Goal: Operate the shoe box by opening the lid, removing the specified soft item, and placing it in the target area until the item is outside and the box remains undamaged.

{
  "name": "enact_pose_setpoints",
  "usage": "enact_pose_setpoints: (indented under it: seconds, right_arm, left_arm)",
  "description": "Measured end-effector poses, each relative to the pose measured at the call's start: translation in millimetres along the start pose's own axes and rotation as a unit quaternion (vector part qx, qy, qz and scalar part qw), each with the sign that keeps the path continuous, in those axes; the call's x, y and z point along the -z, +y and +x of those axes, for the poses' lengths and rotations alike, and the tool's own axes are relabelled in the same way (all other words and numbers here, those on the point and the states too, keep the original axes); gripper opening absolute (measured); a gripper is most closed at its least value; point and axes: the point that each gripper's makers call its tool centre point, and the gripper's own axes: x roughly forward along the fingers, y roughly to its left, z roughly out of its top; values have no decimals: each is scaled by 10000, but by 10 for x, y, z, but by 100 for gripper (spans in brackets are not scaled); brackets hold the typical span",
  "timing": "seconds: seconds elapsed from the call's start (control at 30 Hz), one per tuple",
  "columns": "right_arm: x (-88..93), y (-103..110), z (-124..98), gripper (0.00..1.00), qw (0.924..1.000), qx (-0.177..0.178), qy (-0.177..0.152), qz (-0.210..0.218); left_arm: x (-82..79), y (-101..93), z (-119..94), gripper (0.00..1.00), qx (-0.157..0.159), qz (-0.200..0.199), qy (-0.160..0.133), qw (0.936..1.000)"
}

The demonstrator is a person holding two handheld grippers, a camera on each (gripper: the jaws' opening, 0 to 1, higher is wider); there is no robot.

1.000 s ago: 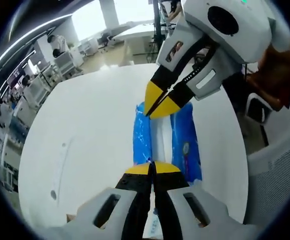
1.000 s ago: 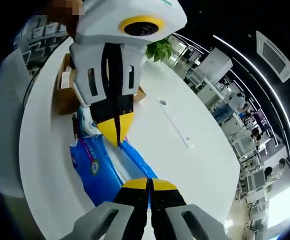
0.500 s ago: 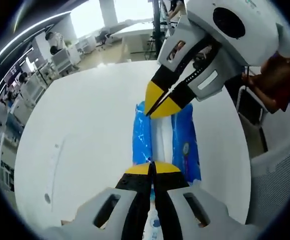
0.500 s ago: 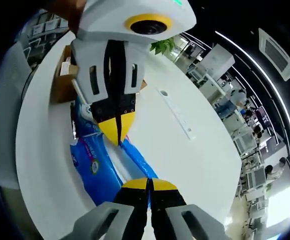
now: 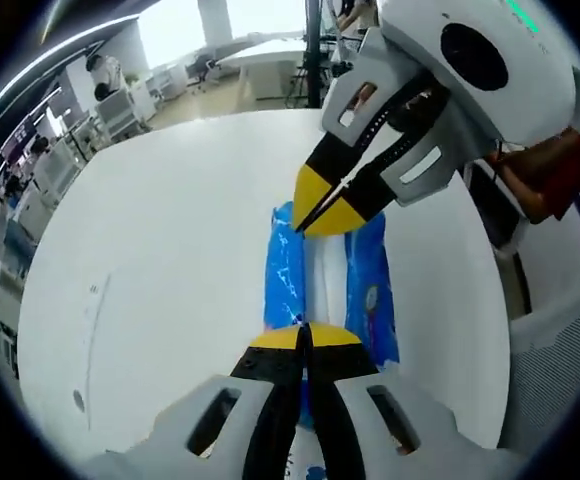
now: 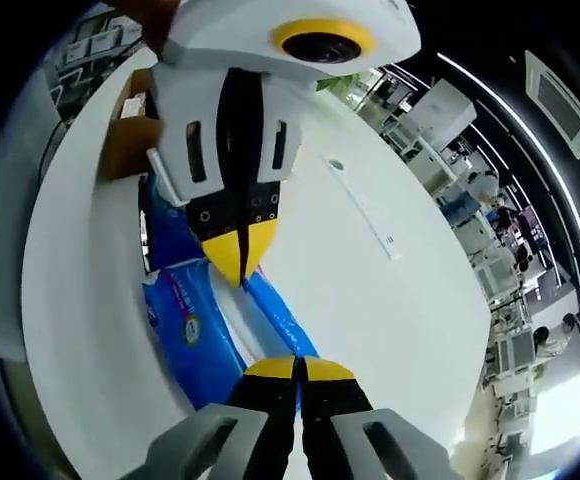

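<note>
A soft blue-and-white pack [image 5: 375, 295] lies stretched between both grippers over the white table [image 5: 170, 220]. My left gripper [image 5: 305, 335] is shut on its near end. The right gripper [image 5: 325, 207] comes in from the upper right, shut on the far end. In the right gripper view my right gripper [image 6: 298, 368] pinches the pack [image 6: 185, 320], and the left gripper [image 6: 238, 252] reaches down from the top, clamped on the other end. The brown cardboard shoe box [image 6: 128, 150] sits behind it at the upper left, partly hidden. I cannot tell whether the pack touches the table.
A long flush socket strip [image 6: 370, 215] runs across the table [image 6: 390, 310] to the right of the pack. A person's rust-coloured sleeve [image 5: 550, 180] and a chair [image 5: 560, 330] are beyond the table's right edge. Office desks fill the background.
Both grippers have kept their hold on the pack. The views have shifted slightly with the hands; the pack's position between the jaws looks the same.
</note>
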Motion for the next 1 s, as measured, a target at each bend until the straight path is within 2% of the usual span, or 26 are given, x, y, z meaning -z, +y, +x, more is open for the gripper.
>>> enact_pose_setpoints:
  seconds: [0.27,0.5,1.0]
  right_arm:
    - [73,43,110,0,9999,-70,71,20]
    - [136,29,150,0,9999,-50,131,42]
    - [152,6,176,0,9998,33,174,132]
  left_arm:
    - [82,11,129,0,92,-129,-14,9999]
    - [49,34,159,0,169,-199,-34,9997]
    - [44,58,192,0,142,-177,-49,9997]
